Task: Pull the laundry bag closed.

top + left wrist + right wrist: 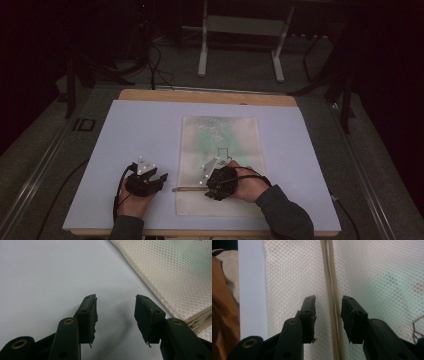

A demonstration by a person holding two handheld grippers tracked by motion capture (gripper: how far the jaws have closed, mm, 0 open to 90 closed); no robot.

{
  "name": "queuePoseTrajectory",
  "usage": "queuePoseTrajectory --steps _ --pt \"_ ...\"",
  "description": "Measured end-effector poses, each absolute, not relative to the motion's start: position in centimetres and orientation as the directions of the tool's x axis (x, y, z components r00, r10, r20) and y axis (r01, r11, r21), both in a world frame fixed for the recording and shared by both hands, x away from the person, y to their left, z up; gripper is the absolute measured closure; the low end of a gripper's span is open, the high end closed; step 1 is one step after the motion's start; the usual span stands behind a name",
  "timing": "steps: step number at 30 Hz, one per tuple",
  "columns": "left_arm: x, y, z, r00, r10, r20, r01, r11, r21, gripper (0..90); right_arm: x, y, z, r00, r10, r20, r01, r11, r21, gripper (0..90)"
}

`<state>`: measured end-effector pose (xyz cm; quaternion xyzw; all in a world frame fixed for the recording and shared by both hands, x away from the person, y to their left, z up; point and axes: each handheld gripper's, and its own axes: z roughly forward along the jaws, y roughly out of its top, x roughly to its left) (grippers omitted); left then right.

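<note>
**Two grippers by a mesh bag**

Dark floor is lying all around the white table [150, 130] in the high view. A cream mesh bag [220, 145] is lying flat on it, a bit right of the middle. The left gripper [159, 180] is sitting just beside the bag's left edge. The right gripper [209, 192] is hanging over the bag's near part, by the zipper [187, 189].

In the left gripper view, the jaws are standing wide apart over bare table with nothing between them. The mesh bag [175, 272] is lying to the right.

In the right gripper view, the jaws are standing apart, one on each side of the zipper [329, 290], not pinching it. Something green is showing through the mesh.
</note>
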<state>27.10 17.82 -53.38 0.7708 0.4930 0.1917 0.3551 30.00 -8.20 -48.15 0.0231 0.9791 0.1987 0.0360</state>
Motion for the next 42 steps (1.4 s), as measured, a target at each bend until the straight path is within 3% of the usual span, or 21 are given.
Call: queuePoseTrajectory --steps 23,42 --pt "27.2 18.1 -53.4 0.437 0.897 -0.064 0.628 -0.253 0.736 51.6 30.1 -4.8 -48.2 -0.998 0.021 -0.058 -0.004 0.914 0.405 59.5" --pt "27.2 18.3 -53.3 0.431 0.9 -0.067 0.629 -0.247 0.737 51.6 30.3 -2.7 -48.5 -0.998 -0.015 -0.055 -0.037 0.913 0.406 64.7"
